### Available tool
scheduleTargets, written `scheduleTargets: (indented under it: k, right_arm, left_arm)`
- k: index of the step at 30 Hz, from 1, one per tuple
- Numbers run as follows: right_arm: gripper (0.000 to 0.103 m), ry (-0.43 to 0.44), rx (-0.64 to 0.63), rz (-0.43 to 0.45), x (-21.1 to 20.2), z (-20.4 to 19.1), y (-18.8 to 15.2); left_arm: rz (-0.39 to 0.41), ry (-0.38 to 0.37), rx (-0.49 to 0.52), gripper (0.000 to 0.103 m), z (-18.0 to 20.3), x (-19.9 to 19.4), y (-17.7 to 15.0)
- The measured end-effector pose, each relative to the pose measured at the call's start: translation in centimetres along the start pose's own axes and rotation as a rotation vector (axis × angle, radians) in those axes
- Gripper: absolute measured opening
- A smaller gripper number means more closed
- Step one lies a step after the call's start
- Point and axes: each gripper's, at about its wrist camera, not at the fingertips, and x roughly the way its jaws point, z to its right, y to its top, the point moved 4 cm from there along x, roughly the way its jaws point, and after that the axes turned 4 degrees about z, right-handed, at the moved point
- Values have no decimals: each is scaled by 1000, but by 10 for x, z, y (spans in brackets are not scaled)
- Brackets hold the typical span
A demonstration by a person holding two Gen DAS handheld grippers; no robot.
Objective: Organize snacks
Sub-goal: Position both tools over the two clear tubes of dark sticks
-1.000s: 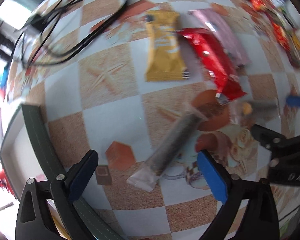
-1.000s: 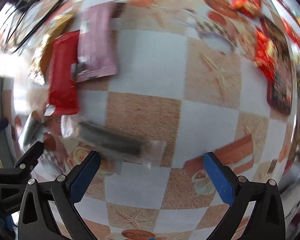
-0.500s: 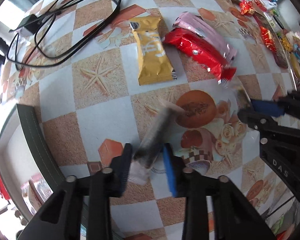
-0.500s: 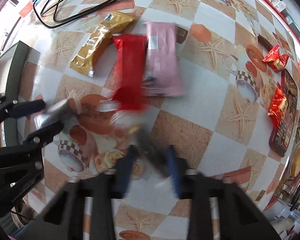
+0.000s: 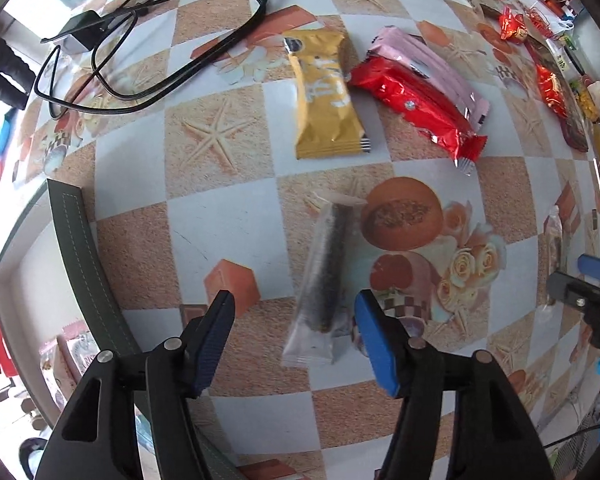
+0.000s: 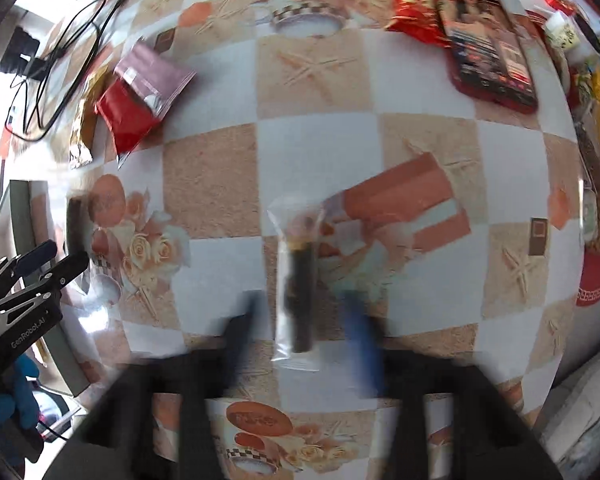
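Observation:
In the left wrist view a dark snack stick in a clear wrapper (image 5: 326, 280) lies on the table between the fingers of my open left gripper (image 5: 296, 332), untouched by them. Beyond it lie a yellow packet (image 5: 326, 96), a red packet (image 5: 416, 106) and a pink packet (image 5: 428, 66). In the right wrist view a second dark stick in a clear wrapper (image 6: 298, 292) lies between the blurred fingers of my open right gripper (image 6: 304, 320). The left gripper also shows at the left edge of the right wrist view (image 6: 40, 264).
A dark green box (image 5: 76, 264) with a white inside stands at the table's left edge. A black cable and charger (image 5: 132, 40) lie at the far left. A red phone (image 6: 488, 40) and several small snacks (image 6: 412, 12) crowd the right side.
Both grippers were shut on their sticks half a second ago; now both are open and the sticks lie on the table. The right gripper has swung right to a new spot.

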Motion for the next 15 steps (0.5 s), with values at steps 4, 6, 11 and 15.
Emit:
scheduleTargets:
  k: [4, 6, 11, 15]
  right_arm:
    - [88, 2, 6, -5, 0, 3, 4]
    - [88, -27, -10, -11, 4, -1, 4]
    - [88, -90, -73, -55, 22, -5, 0]
    - [101, -86, -34, -69, 32, -3, -6]
  left_arm:
    - [-9, -12, 15, 75, -4, 4, 5]
    - [-22, -20, 20, 75, -6, 9, 7]
    - [-21, -23, 62, 84, 8, 17, 5]
    - [-52, -19, 89, 103, 23, 25, 9]
